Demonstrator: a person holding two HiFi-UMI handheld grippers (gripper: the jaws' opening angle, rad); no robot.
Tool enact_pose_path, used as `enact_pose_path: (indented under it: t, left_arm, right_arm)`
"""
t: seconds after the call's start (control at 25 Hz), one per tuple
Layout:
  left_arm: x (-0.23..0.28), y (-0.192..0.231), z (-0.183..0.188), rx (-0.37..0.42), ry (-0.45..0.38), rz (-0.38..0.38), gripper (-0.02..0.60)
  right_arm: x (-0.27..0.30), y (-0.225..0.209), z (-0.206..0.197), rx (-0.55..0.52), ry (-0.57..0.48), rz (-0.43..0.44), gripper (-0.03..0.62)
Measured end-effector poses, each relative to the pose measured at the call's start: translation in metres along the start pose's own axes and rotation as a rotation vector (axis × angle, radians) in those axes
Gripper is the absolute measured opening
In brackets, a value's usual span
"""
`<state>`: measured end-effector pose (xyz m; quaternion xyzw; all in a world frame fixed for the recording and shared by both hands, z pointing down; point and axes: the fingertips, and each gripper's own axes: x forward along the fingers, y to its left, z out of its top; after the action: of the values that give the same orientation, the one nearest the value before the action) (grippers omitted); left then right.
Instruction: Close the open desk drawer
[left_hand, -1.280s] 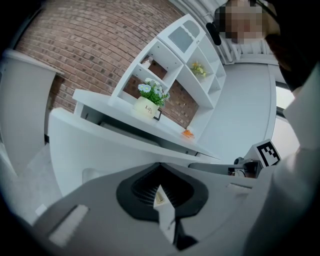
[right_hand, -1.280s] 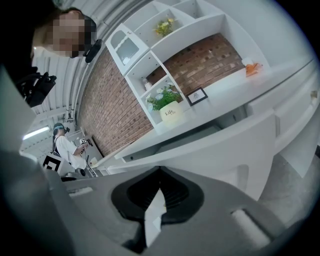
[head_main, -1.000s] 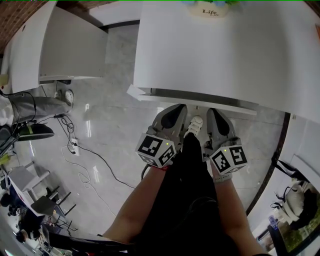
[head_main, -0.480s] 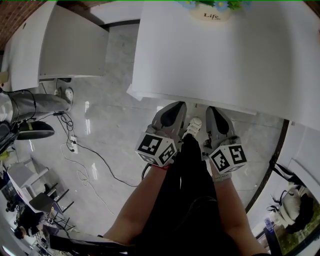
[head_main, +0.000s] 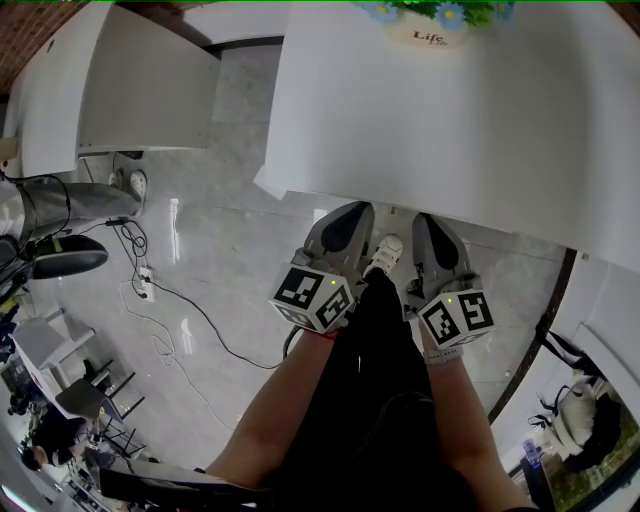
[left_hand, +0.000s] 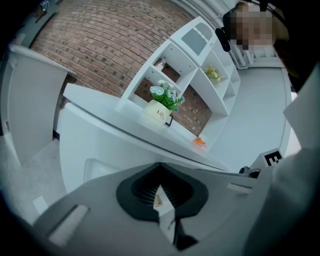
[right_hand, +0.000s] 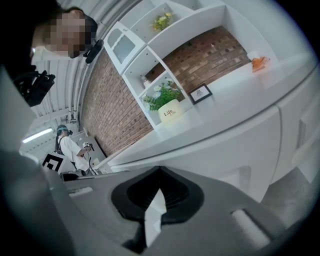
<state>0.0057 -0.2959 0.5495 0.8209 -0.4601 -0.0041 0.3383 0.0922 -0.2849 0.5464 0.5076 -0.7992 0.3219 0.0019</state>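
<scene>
The white desk (head_main: 450, 120) fills the upper right of the head view. No drawer sticks out past its front edge there. In the left gripper view the white drawer front (left_hand: 87, 150), with a recessed grip, stands right ahead of the jaws. The right gripper view shows the same front panel (right_hand: 235, 160). My left gripper (head_main: 345, 218) and right gripper (head_main: 428, 225) are side by side with their tips at the desk's front edge. Both are shut with nothing between the jaws, as the left gripper (left_hand: 160, 167) and right gripper (right_hand: 159, 172) show in their own views.
A flower pot (head_main: 430, 25) stands at the desk's far edge. A second white desk (head_main: 100, 90) is at the left, with cables (head_main: 150, 295) and a dark chair (head_main: 65, 262) on the tiled floor. The person's shoe (head_main: 388, 250) shows between the grippers. White shelving (left_hand: 200, 65) stands against a brick wall.
The drawer lip that jutted out below the desk edge has slid in under the desktop. Both grippers stayed shut and moved slightly forward with it.
</scene>
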Motion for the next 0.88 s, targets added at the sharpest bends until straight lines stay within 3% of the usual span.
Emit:
enact_pose_path:
  t: [0.4, 0.88]
  left_arm:
    - [-0.008, 0.001, 0.006, -0.016, -0.026, 0.01, 0.002]
    - [-0.027, -0.01, 0.032, 0.084, -0.055, -0.021, 0.002]
  right_arm:
    - [-0.003, 0.009, 0.004, -0.04, 0.0, 0.028, 0.0]
    - [-0.021, 0.023, 0.023, -0.139, -0.047, 0.018, 0.0]
